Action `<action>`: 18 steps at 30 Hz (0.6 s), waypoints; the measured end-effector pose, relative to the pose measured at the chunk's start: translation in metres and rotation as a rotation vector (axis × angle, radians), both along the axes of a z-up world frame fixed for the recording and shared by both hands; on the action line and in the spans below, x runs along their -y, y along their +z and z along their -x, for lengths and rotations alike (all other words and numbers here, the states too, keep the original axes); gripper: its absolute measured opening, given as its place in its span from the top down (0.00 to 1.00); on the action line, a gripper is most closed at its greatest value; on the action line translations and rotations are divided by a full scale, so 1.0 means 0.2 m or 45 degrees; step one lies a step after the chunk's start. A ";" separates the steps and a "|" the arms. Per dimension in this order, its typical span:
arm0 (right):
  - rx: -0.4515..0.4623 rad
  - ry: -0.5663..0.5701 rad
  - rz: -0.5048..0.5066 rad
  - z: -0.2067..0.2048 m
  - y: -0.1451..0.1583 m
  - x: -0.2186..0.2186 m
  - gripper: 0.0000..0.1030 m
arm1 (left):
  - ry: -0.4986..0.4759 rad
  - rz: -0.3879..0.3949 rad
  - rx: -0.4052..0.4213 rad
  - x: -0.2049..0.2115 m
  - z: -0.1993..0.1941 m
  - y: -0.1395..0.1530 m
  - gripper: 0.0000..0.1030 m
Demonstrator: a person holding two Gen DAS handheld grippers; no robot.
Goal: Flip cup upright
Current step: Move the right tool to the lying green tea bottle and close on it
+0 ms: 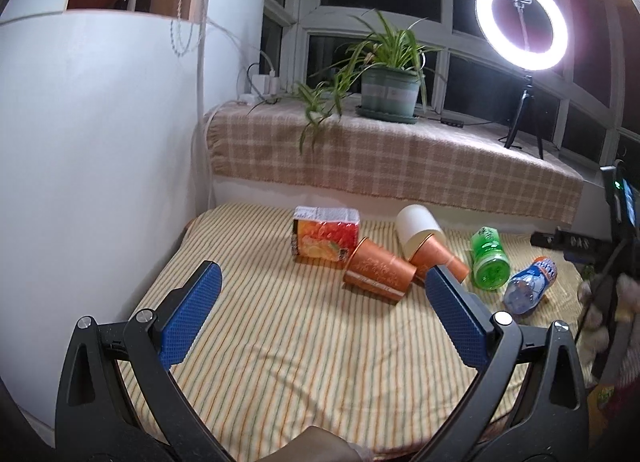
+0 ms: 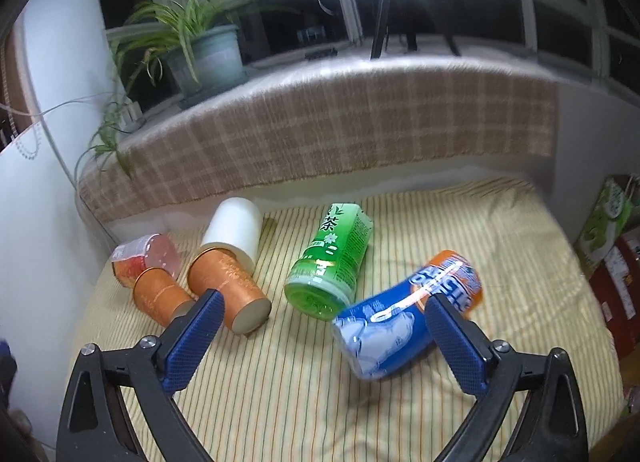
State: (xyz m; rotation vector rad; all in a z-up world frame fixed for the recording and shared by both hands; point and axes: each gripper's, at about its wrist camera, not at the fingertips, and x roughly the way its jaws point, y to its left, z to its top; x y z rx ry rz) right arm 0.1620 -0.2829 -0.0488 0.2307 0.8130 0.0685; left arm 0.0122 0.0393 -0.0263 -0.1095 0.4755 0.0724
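Two orange cups lie on their sides on the striped cloth. The nearer orange cup (image 1: 378,272) (image 2: 160,296) lies alone. The second orange cup (image 1: 438,260) (image 2: 228,290) has its mouth tucked into a white cup (image 1: 418,227) (image 2: 234,228), also on its side. My left gripper (image 1: 322,288) is open and empty, a little short of the cups. My right gripper (image 2: 322,316) is open and empty, above the cloth, with the second orange cup by its left finger and a blue bottle by its right finger.
An orange juice carton (image 1: 326,236) (image 2: 144,258), a green tea bottle (image 1: 489,258) (image 2: 334,262) and a blue bottle (image 1: 530,286) (image 2: 404,320) lie on the cloth. Behind is a plaid-covered sill (image 1: 400,158) with a potted plant (image 1: 390,92) and a ring light (image 1: 521,22). A white wall (image 1: 100,182) stands left.
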 end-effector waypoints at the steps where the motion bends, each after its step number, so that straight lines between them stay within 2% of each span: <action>1: -0.027 0.002 -0.002 -0.05 -0.01 0.00 0.04 | 0.006 0.004 -0.007 -0.02 0.00 -0.01 0.00; 11: -0.320 -0.016 -0.082 -0.50 -0.18 0.02 0.11 | 0.076 0.010 -0.033 -0.12 0.02 -0.03 0.00; 18: -0.492 -0.016 -0.110 -0.67 -0.32 -0.01 0.18 | 0.090 0.015 -0.039 -0.14 0.02 -0.03 0.00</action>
